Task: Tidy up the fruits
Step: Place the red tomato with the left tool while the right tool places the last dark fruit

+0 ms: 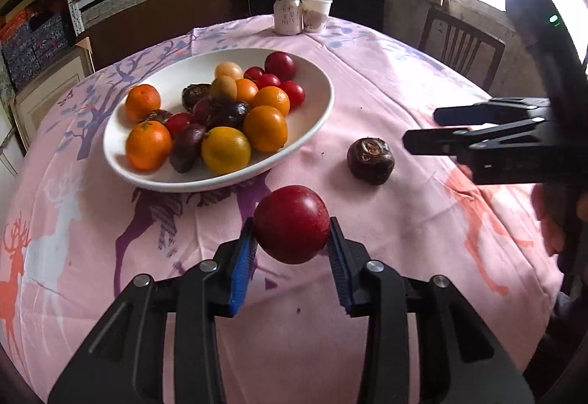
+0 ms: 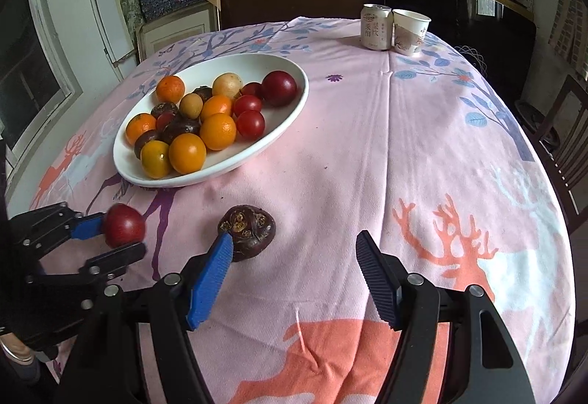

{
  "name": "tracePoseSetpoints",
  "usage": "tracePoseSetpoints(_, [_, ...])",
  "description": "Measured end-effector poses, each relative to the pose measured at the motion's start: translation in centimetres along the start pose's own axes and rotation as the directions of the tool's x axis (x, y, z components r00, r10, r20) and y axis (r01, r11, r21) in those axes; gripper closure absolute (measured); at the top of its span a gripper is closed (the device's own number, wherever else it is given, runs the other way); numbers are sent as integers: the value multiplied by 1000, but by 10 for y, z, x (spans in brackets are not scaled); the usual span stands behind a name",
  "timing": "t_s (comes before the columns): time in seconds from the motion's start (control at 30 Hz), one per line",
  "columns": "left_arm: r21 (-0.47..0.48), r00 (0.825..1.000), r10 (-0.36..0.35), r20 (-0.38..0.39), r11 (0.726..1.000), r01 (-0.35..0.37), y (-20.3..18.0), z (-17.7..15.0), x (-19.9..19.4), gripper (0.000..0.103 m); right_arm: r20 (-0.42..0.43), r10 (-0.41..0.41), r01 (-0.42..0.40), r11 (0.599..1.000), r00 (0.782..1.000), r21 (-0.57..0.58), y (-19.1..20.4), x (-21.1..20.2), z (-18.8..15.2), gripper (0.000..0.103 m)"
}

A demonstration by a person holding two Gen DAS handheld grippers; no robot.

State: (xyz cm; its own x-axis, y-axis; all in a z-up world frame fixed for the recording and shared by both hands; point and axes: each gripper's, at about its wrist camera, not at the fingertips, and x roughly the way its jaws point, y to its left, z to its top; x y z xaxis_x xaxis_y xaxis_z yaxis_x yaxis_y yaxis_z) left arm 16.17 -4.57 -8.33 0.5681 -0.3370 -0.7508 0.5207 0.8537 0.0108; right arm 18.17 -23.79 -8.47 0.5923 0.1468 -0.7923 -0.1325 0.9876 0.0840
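Left wrist view first: the left hand-held gripper (image 1: 292, 238) points out over the counter (image 1: 404, 80), roughly level, and its two blue-padded fingers (image 1: 242, 264) pinch a round red plum (image 1: 292, 224) from either side. The plum sits between the fingertips, lifted just off the pink cloth and a bit in front of the white oval plate (image 1: 316, 110). Being round, it has no real long axis, and I can't make out a stem end.

That plate's long axis runs from near left to far right, and it's piled with oranges, dark chestnut-looking things, small red fruit and another plum. Right of the plate, a dark brown water chestnut (image 1: 370, 160) lies alone on the cloth, its scarred top facing up and toward the camera.

Further right, the right hand-held gripper (image 2: 294, 246) reaches in sideways over the counter with its fingers spread wide and nothing between them. In the right wrist view, its left blue pad (image 2: 211, 279) is just beside the water chestnut, maybe brushing it, hard to say.

The pink tablecloth (image 2: 367, 146) has deer and tree prints. At the far edge a drink can (image 2: 375, 26) and a paper cup (image 2: 409, 32) stand touching. Behind are shelves of boxes, dark chairs and a bright window on the right.
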Motion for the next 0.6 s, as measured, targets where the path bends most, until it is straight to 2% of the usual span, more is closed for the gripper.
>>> tracePoseSetpoints(0.13, [-28, 999, 11, 49, 1000, -10, 14, -12, -43, 65, -51, -47, 41, 993, 998, -109, 30, 23, 6, 33])
tracePoseSetpoints(0.23, [-47, 997, 34, 63, 998, -31, 26, -17, -63, 65, -104, -82, 68, 989, 991, -132, 40, 46, 9, 33])
tracePoseSetpoints(0.27, [-47, 997, 46, 66, 998, -42, 27, -19, -67, 65, -94, -62, 51, 992, 994, -116, 38, 47, 9, 36])
tracePoseSetpoints(0.3, [-50, 996, 57, 67, 997, -53, 29, -21, -70, 65, -95, -39, 30, 994, 995, -102, 37, 46, 10, 50])
tracePoseSetpoints(0.33, [-57, 996, 63, 68, 997, -59, 32, -23, -71, 65, -92, -29, 20, 995, 995, -96, 38, 42, 10, 58])
tracePoseSetpoints(0.5, [-79, 995, 66, 80, 995, -60, 42, -26, -77, 65, -18, 57, -58, 995, 998, -86, 40, 1, 7, 58])
tracePoseSetpoints(0.6, [-85, 993, 56, 100, 995, -47, 46, -19, -76, 65, 10, 113, -112, 993, 994, -32, 25, -13, 18, 58])
